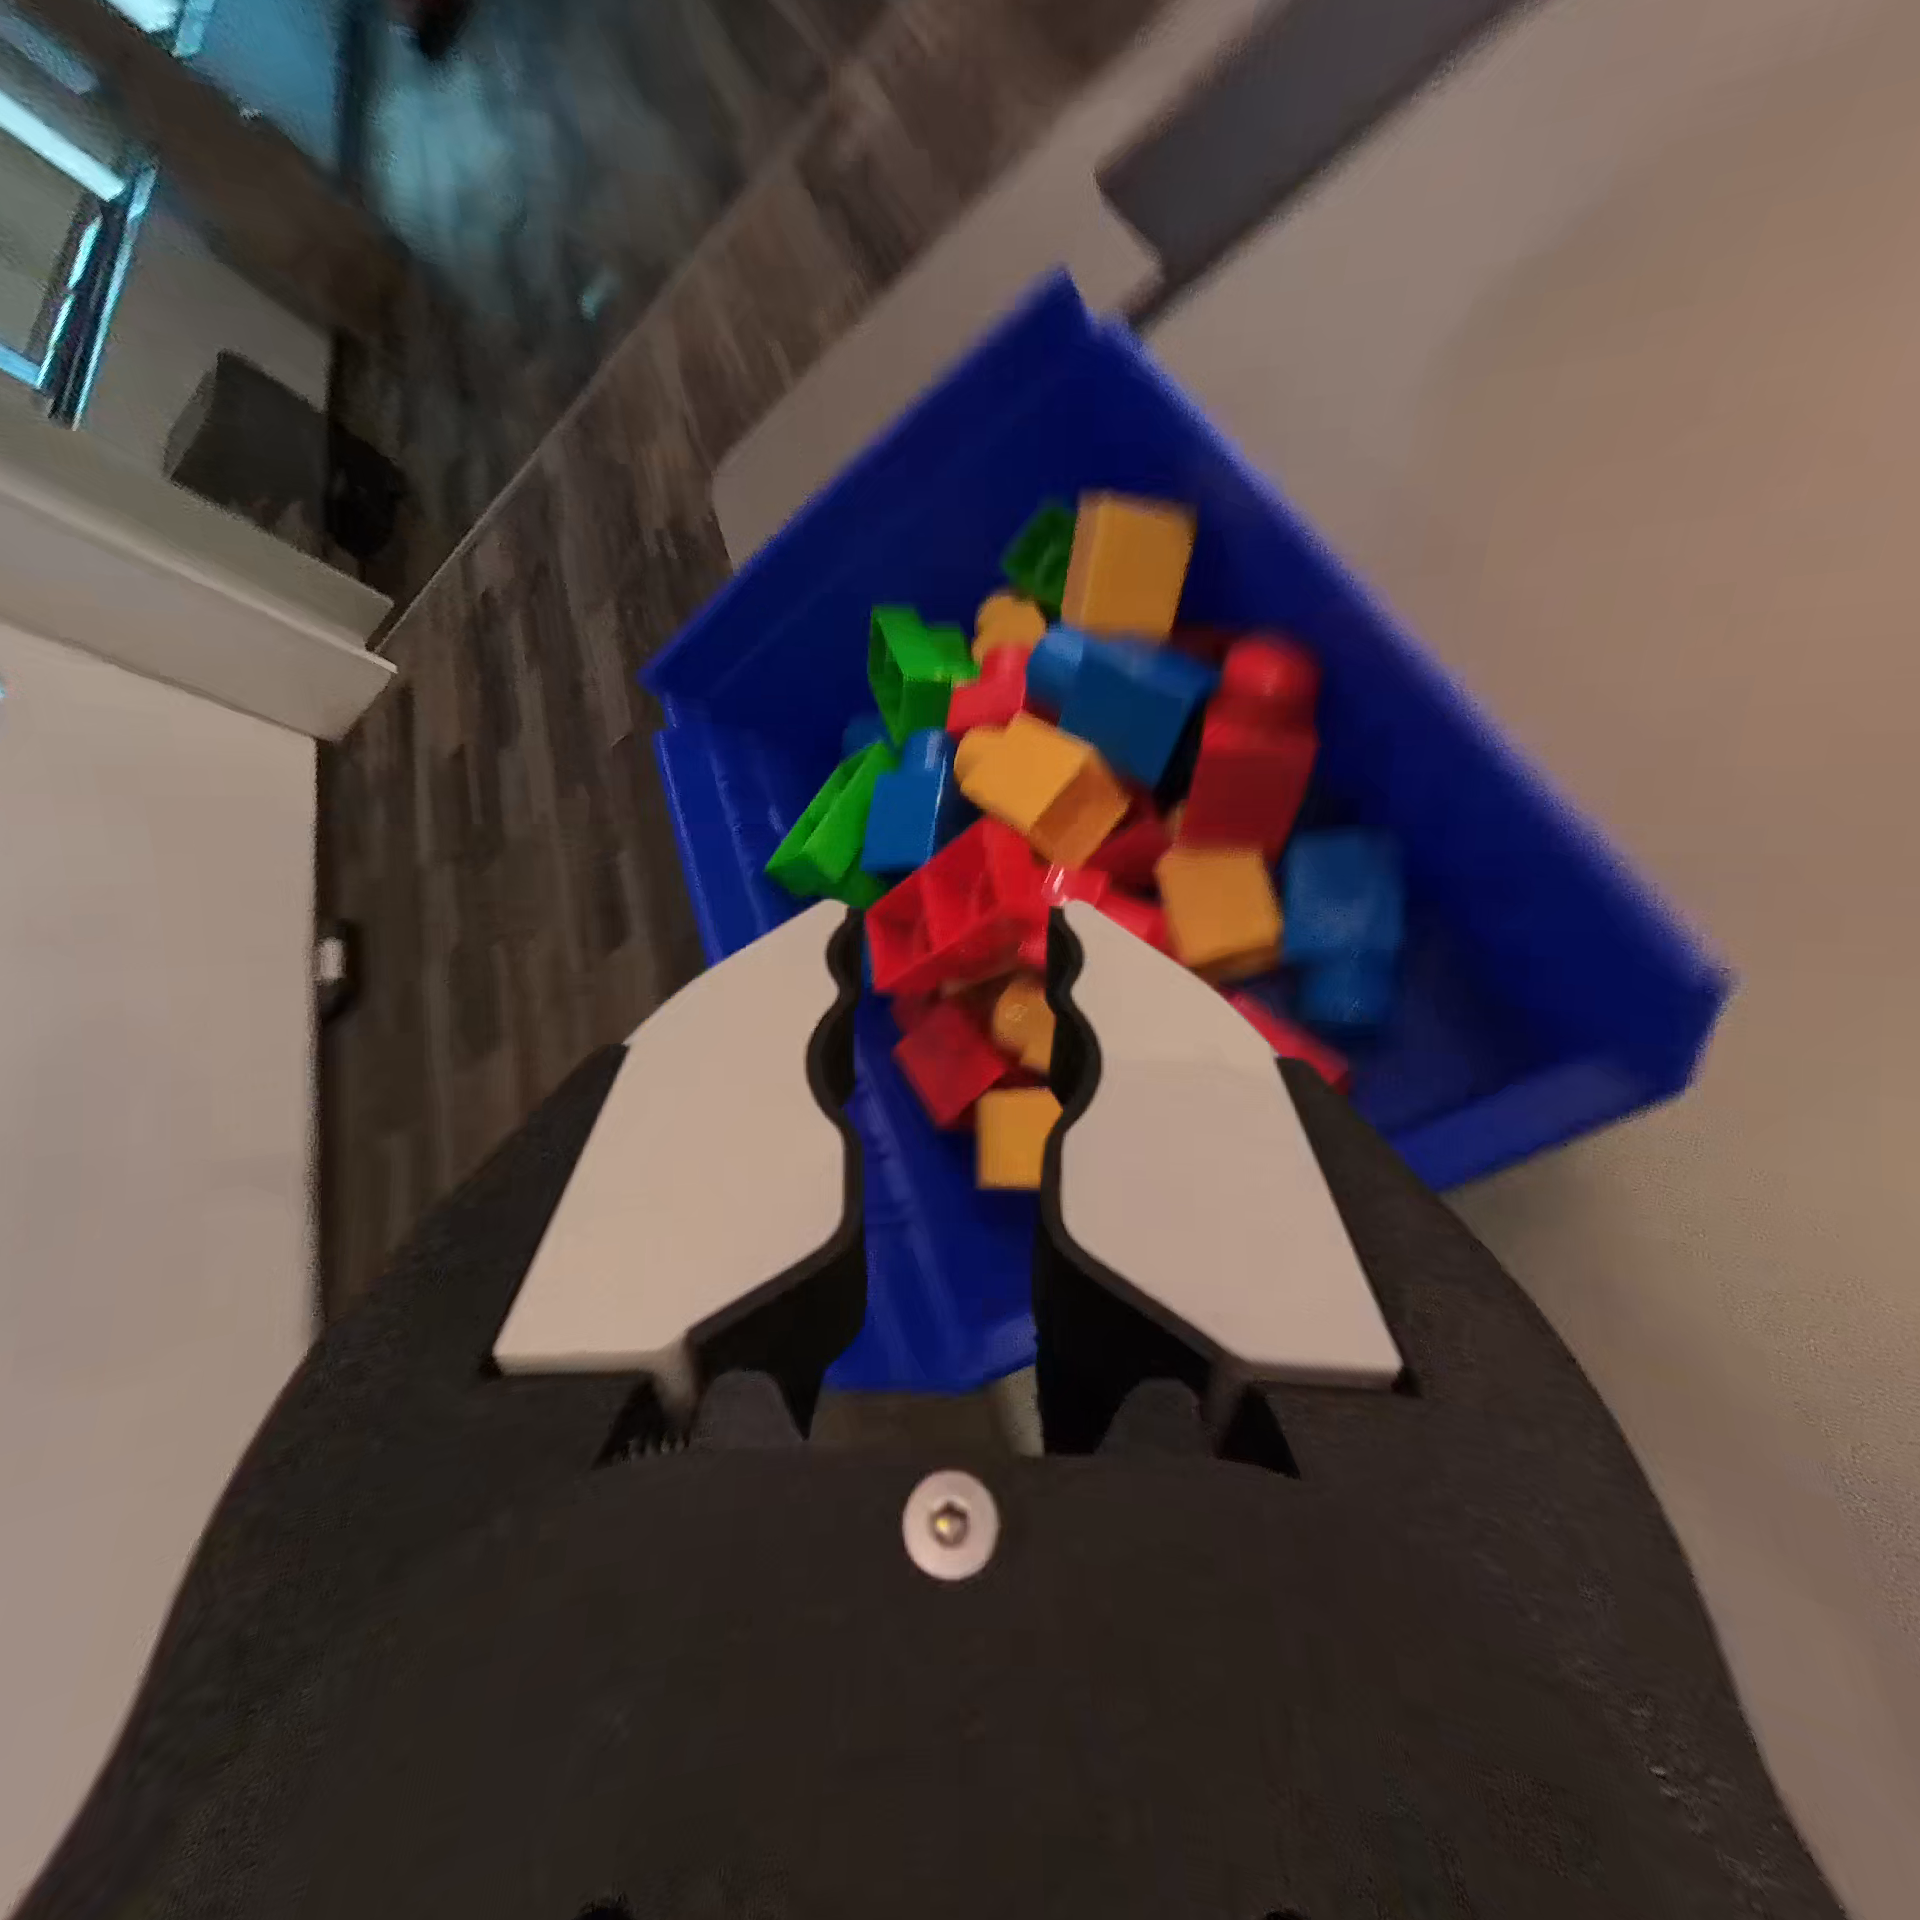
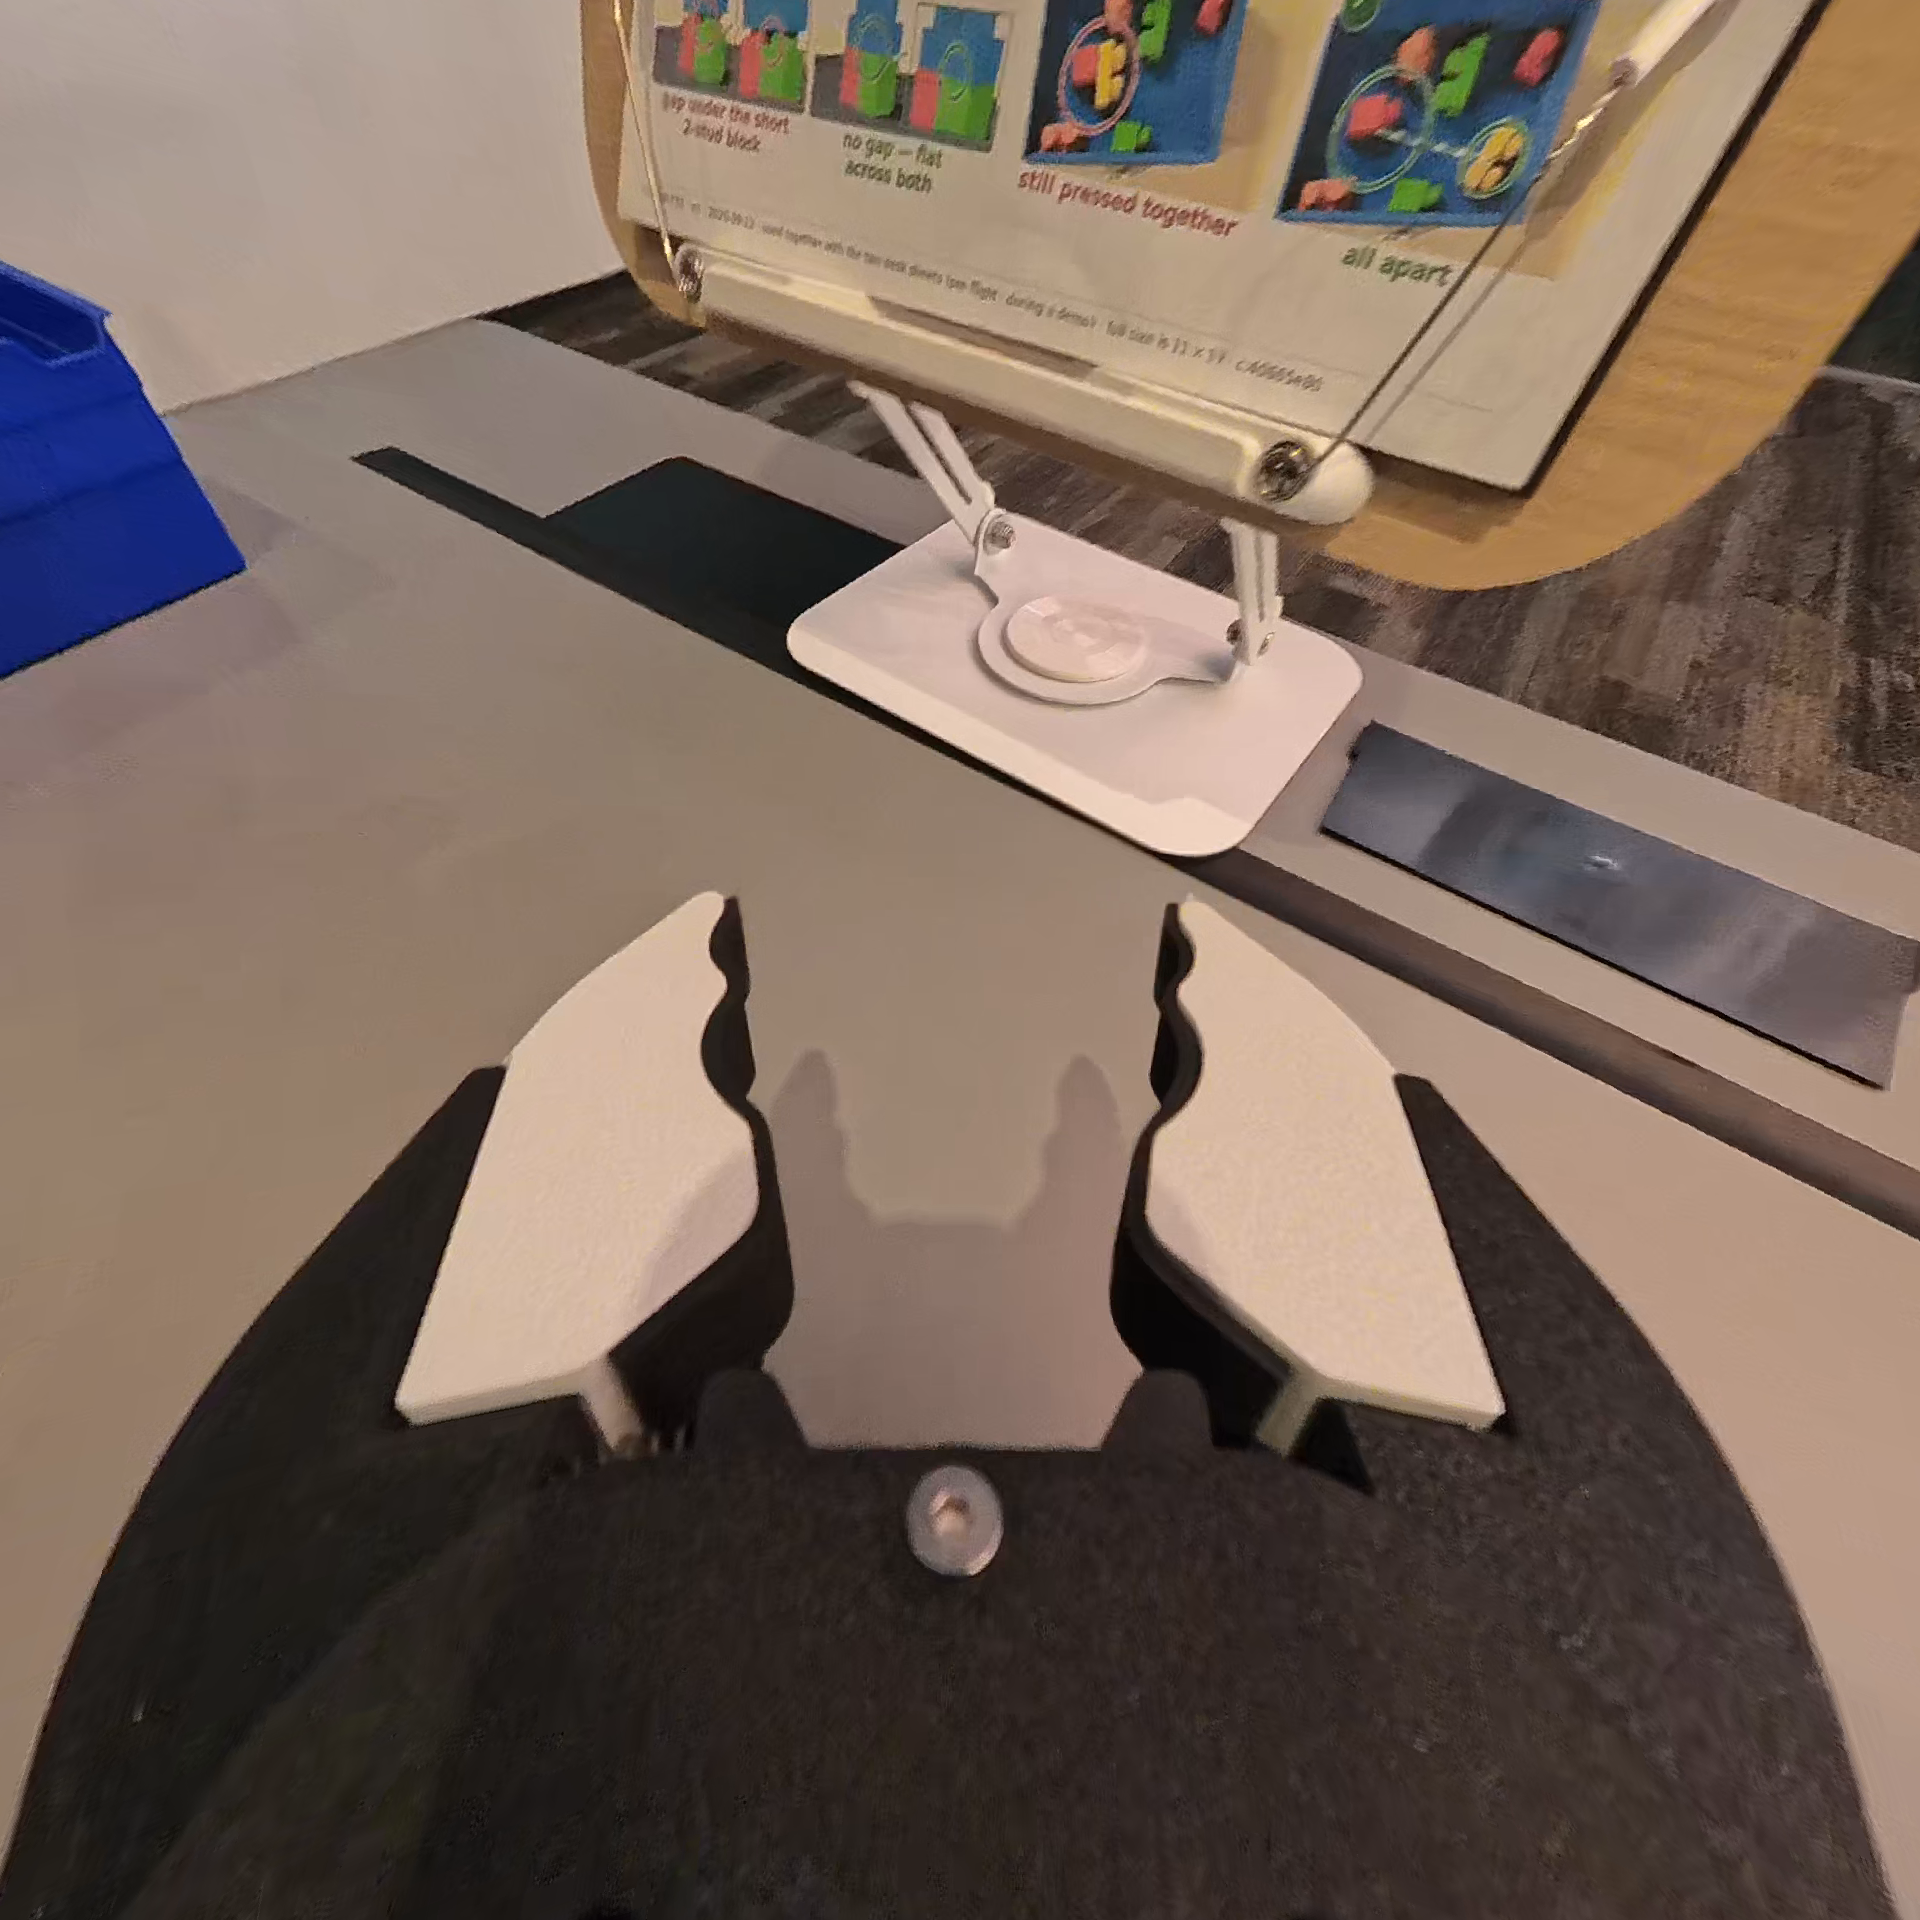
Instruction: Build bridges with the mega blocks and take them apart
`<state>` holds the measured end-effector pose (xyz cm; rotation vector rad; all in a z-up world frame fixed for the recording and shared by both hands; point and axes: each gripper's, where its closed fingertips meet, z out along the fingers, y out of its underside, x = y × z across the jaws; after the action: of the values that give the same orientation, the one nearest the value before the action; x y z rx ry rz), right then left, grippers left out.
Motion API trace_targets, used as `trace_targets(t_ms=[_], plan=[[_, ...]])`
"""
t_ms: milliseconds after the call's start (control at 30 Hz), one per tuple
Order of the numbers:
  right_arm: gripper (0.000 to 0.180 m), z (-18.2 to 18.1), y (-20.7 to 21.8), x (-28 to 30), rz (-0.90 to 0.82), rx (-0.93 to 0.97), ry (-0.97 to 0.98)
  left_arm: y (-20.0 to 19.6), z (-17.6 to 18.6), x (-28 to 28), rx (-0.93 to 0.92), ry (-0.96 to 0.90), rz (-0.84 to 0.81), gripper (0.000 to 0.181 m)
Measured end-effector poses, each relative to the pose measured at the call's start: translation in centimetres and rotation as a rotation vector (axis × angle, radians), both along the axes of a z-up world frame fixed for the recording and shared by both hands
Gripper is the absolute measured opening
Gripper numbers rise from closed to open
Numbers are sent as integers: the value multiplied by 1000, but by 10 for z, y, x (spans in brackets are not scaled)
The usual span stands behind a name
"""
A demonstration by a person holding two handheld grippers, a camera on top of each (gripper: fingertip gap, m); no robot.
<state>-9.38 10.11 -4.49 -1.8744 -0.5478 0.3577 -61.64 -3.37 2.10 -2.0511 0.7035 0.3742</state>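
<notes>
In the left wrist view a blue bin [image 1: 1538,935] holds a heap of several red, blue, green and orange mega blocks [image 1: 1101,727]. My left gripper [image 1: 951,914] is over the near side of the bin. Its jaws are closed on a red block [image 1: 956,920], whose hollow underside faces the camera. The view is blurred by motion. In the right wrist view my right gripper [image 2: 951,914] is open and empty, low over the bare grey table [image 2: 416,831]. A corner of the blue bin [image 2: 83,499] shows at the far left.
A white stand [image 2: 1081,707] sits at the table's far edge and holds a board with an illustrated sheet [image 2: 1091,156]. A dark strip [image 2: 1621,894] runs along that edge. Dark wood flooring [image 1: 499,727] lies beyond the table. Some 55 centimeters of space lies between my two pairs of fingers.
</notes>
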Motion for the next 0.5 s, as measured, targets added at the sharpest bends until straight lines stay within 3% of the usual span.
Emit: trace_targets(t_ms=[133,500], plan=[[75,-12,-2,-8,42,-27,-38,9,-26,-29,-154,320,-113,38],[74,-16,-6,-20,93,-44,-17,42,-81,-48,-384,546,-274,49]])
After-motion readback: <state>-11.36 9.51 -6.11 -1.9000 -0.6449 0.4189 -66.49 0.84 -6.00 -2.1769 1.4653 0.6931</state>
